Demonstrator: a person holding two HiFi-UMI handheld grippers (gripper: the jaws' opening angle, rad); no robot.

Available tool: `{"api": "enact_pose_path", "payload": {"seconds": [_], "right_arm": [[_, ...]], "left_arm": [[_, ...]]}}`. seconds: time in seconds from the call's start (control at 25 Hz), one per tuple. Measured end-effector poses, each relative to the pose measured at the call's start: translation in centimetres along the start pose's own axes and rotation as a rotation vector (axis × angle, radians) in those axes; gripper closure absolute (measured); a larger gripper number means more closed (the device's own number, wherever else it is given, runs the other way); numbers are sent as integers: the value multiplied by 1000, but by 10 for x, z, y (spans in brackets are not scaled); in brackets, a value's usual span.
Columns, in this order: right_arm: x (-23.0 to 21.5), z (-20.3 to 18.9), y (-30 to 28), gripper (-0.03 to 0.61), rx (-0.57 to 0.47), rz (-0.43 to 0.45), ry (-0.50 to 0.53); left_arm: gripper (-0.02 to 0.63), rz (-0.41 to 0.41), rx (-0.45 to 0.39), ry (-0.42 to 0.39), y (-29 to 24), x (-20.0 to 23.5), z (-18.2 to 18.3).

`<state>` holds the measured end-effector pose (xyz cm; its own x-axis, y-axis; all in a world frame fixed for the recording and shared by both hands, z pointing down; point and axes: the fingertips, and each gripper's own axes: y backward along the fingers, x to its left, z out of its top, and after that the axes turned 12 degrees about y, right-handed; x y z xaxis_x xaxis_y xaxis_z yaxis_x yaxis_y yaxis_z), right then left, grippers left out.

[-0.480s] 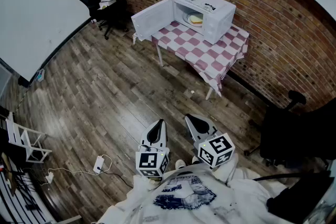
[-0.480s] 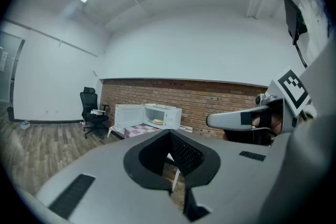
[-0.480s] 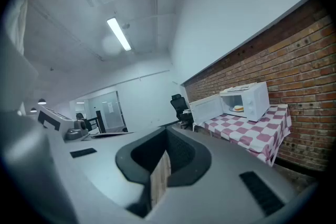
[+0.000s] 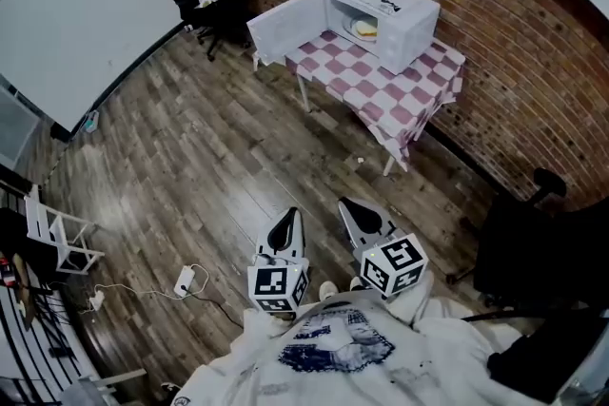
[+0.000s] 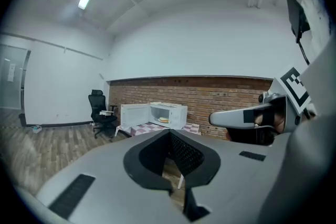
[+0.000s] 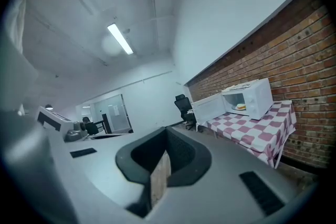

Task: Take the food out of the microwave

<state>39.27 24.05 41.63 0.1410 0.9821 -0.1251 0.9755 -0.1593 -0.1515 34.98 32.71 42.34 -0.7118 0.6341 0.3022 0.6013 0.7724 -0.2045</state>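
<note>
Food (image 4: 365,29) sits inside microwave (image 4: 407,11), door (image 4: 285,24) open, on checked table (image 4: 400,95). Left gripper (image 4: 287,225) and right gripper (image 4: 355,214): jaws pressed together, empty, both well apart from microwave.

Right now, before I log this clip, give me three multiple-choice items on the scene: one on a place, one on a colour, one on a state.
1. Where is the food? A on the floor; B in the microwave; C on a chair.
2. What colour is the cloth? A plain green; B blue stripes; C pink and white checks.
3. How is the door? A open; B shut; C taken off.
Key: 1 B, it shows inside the cavity; 2 C, checks show in every view; 3 A, it stands swung wide.
</note>
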Motion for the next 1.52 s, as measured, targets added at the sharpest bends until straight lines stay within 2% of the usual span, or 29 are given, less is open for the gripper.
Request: {"api": "enact_pose_path", "payload": {"seconds": [0.2,0.52,0.84,1.16,1.52], "right_arm": [[-8,-5,9,565,-4,44,-39],[-36,-13,31,565,-9,55,-67],[-49,-16,39,565,-12,72,-77],[-57,-21,26,565,4,70,-79],[-77,-24,-28,565,40,26,-65]], "left_arm": [[606,28,16,13,-6,-12,-9],[606,30,20,-13,-13,-47,-22],[606,52,17,-18,-18,-57,-25],[606,44,21,-7,-33,-50,-28],[606,15,23,14,-82,-7,-17]]}}
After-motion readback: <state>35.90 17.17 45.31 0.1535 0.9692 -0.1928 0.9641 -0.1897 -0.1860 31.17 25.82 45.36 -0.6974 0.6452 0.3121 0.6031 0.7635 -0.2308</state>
